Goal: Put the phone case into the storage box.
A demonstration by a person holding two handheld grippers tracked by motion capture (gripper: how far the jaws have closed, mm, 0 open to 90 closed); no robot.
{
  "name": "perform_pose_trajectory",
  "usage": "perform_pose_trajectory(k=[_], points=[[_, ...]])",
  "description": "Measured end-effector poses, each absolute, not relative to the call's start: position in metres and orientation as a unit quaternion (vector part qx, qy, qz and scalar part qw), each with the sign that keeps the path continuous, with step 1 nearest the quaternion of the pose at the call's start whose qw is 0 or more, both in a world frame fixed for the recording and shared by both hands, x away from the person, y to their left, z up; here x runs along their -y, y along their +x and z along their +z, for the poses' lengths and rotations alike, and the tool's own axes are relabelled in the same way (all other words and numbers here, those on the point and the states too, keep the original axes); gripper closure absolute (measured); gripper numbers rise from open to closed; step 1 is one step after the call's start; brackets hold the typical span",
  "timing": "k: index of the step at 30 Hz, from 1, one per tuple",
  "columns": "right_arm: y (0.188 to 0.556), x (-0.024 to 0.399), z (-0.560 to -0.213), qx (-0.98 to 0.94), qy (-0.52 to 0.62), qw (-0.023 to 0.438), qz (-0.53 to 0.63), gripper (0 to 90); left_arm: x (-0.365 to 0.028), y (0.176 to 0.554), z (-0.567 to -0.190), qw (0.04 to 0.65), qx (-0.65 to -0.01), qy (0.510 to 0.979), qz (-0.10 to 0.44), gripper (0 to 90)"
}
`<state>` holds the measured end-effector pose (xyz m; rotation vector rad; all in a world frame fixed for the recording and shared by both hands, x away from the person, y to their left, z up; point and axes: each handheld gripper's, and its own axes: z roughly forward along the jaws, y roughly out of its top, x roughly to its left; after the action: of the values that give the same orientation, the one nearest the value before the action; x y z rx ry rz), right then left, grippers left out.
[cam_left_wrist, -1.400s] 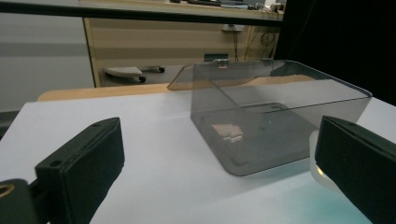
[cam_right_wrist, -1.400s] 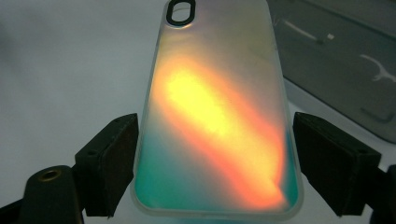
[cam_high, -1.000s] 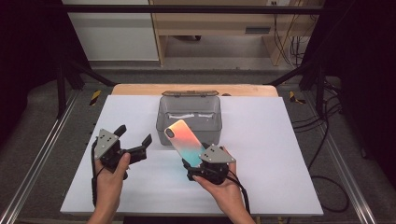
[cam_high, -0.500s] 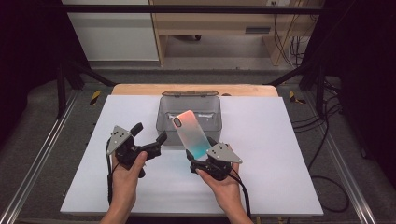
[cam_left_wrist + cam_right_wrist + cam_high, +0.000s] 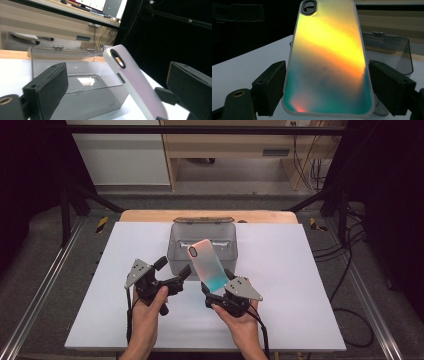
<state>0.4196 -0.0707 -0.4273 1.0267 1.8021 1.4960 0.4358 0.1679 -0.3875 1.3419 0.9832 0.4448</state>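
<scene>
Right tongs (image 5: 214, 289) apparently grip phone case (image 5: 207, 265); clear box (image 5: 202, 245) behind.

The high view looks forward and down on the whole table (image 5: 300, 270). Each gripper view sits low and close, facing along its jaws — all three share the phone case (image 5: 207, 265) (image 5: 135, 82) (image 5: 329, 57) and clear box (image 5: 180, 245) (image 5: 75, 75) (image 5: 392, 50).
</scene>
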Motion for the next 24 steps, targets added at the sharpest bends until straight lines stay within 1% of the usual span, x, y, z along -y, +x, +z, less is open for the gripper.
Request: perform_pose_trajectory(k=[1,3,4,6,7,8,13,15,18,22,24], points=[[0.419,0.070,-0.427,-0.674,0.384,0.290,0.561,17.4,-0.168,0.436,-0.389,0.662,-0.439,0.581,0.179,6.9],[0.419,0.069,-0.427,-0.673,0.384,0.290,0.562,17.3,-0.169,0.435,-0.391,0.666,-0.445,0.574,0.169,8.6],[0.418,0.069,-0.427,-0.670,0.383,0.292,0.565,17.4,-0.168,0.434,-0.394,0.672,-0.449,0.569,0.156,15.4],[0.417,0.068,-0.427,-0.668,0.384,0.292,0.566,17.3,-0.168,0.433,-0.396,0.675,-0.450,0.566,0.149,18.3],[0.417,0.067,-0.427,-0.667,0.383,0.292,0.568,17.4,-0.167,0.432,-0.397,0.675,-0.449,0.566,0.147,18.3],[0.416,0.067,-0.427,-0.667,0.382,0.293,0.569,17.4,-0.165,0.430,-0.399,0.676,-0.446,0.568,0.148,24.9],[0.415,0.065,-0.427,-0.665,0.382,0.291,0.572,17.4,-0.159,0.427,-0.403,0.677,-0.447,0.568,0.141,39.6],[0.415,0.065,-0.427,-0.665,0.382,0.292,0.572,17.4,-0.158,0.427,-0.404,0.679,-0.450,0.564,0.134,47.6],[0.414,0.063,-0.427,-0.662,0.383,0.293,0.573,17.3,-0.155,0.429,-0.410,0.677,-0.471,0.553,0.115,55.3],[0.413,0.062,-0.428,-0.662,0.383,0.291,0.575,17.3,-0.153,0.430,-0.414,0.675,-0.482,0.549,0.102,58.6],[0.413,0.061,-0.429,-0.663,0.382,0.289,0.576,17.3,-0.152,0.429,-0.417,0.676,-0.486,0.546,0.096,62.8]])
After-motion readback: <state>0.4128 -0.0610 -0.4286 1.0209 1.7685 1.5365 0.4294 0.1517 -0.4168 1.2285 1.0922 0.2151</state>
